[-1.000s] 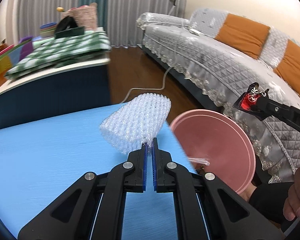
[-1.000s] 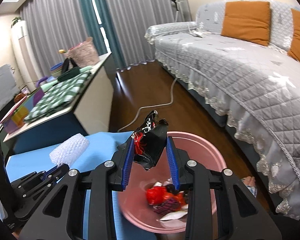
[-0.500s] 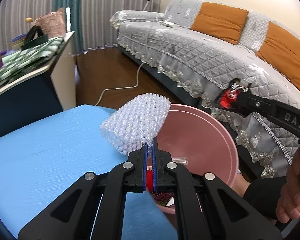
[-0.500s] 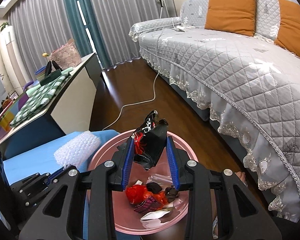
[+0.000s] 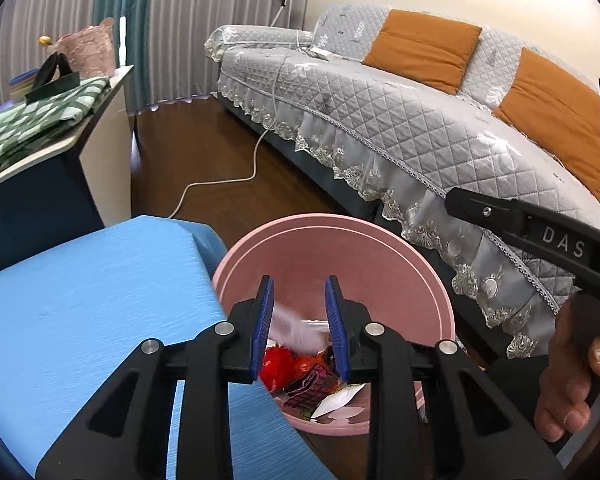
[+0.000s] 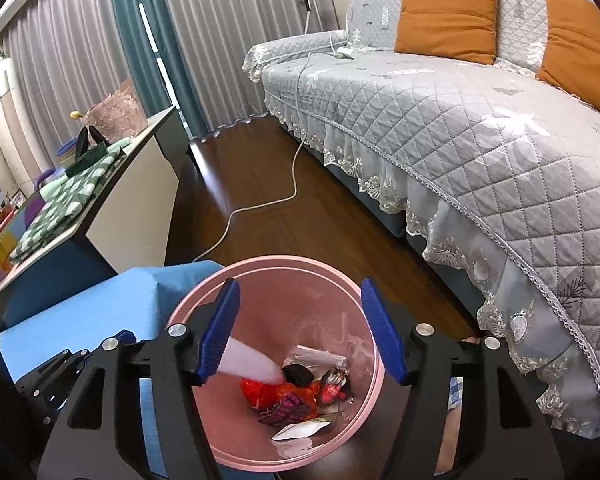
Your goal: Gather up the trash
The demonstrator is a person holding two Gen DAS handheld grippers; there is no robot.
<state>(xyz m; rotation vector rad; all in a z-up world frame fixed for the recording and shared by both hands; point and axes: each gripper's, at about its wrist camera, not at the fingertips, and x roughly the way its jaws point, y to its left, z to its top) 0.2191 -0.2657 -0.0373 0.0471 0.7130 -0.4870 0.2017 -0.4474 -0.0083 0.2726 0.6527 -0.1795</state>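
Both the left gripper (image 5: 298, 320) and right gripper (image 6: 300, 330) hang over the pink bin (image 6: 374, 364) with jaws opening and nothing between them, white foam wrap (image 6: 246, 364) dropping onto the wrappers inside, so this is the release step, and next probably comes reaching to the blue table (image 5: 80, 292) for more

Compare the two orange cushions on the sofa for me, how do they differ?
In the right wrist view, the nearer-centre orange cushion shows whole, upright against the sofa back, its rectangular face towards the camera. The other orange cushion sits farther right, is cut off by the picture's edge, and appears skewed, though the fisheye lens may cause that. Both share the same orange fabric and lean against the grey quilted backrest.
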